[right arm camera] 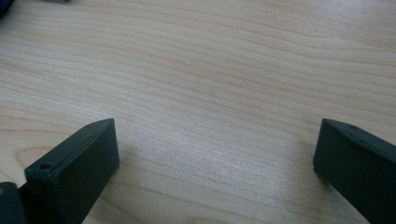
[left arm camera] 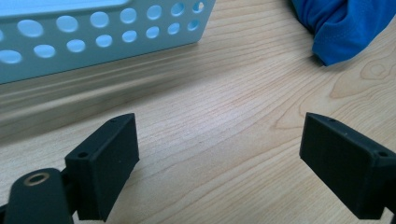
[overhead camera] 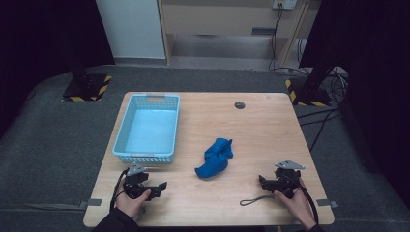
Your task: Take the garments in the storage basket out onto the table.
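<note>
Wide-spread tongs over bare wooden table

Table evenly lit from above; surroundings left dark. Soft shadows cast (faint under basket). Gripper views softened near jaws; slight blur noted.

This looks like a lab set up for recordings: a bare wooden table stands on grey carpet, between black stand bases edged with hazard tape, dark curtains and trailing cables.
</note>
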`<state>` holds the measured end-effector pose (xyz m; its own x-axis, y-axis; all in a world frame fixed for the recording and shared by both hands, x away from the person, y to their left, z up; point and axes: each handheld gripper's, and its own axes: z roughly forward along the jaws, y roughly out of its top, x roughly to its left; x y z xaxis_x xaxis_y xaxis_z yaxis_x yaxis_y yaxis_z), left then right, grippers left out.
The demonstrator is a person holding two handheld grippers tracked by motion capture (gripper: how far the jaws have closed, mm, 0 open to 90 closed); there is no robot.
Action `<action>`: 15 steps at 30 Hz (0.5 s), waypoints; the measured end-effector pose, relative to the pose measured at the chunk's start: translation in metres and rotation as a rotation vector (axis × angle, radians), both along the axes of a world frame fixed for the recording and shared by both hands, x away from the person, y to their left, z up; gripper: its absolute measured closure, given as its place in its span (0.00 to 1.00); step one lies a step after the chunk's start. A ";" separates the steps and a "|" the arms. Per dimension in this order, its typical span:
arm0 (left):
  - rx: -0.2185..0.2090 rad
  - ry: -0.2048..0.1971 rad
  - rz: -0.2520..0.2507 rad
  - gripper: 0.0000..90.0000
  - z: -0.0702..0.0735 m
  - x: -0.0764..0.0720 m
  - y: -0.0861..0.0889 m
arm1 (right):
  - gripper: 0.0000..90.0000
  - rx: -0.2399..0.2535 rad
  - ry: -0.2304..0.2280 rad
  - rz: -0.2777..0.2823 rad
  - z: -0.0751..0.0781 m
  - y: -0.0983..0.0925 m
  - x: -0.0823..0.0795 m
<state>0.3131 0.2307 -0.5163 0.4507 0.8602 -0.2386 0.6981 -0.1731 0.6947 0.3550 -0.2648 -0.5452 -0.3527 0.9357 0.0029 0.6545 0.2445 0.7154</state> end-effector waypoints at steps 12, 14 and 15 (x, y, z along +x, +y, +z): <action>0.002 0.006 0.022 0.12 -0.001 0.001 0.010 | 0.01 0.000 0.000 0.000 0.000 0.000 0.000; 0.003 0.006 0.025 0.11 -0.002 0.001 0.012 | 0.01 -0.001 0.000 0.000 0.000 0.000 0.000; 0.002 0.007 0.026 0.11 -0.002 0.001 0.012 | 0.01 0.000 0.000 0.000 0.000 0.000 0.000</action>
